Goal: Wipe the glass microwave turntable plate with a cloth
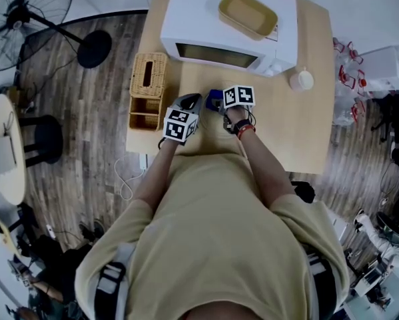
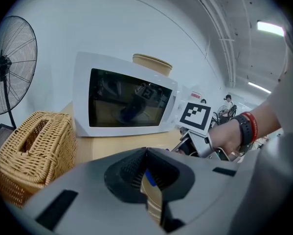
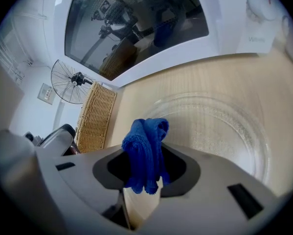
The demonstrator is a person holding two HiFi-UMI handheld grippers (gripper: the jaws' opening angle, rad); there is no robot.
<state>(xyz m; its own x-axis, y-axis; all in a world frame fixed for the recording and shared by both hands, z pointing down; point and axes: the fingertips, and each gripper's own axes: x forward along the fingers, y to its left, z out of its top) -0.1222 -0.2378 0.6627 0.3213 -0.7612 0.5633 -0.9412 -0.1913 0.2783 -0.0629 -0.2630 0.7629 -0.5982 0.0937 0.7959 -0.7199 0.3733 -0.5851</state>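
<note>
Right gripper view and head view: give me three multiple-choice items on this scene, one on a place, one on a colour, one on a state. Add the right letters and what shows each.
1. The glass plate lies:
A. on the table in front of the microwave
B. inside the microwave
C. on the wicker basket

2. The cloth is:
A. white
B. blue
C. red

3. The right gripper has its fingers:
A. apart and empty
B. shut on the plate's rim
C. shut on the cloth

Key:
1 A, the right gripper view shows the plate flat on the wood before the shut microwave door.
2 B, the bunched fabric is plainly blue.
3 C, the cloth stands pinched between the fingers.
</note>
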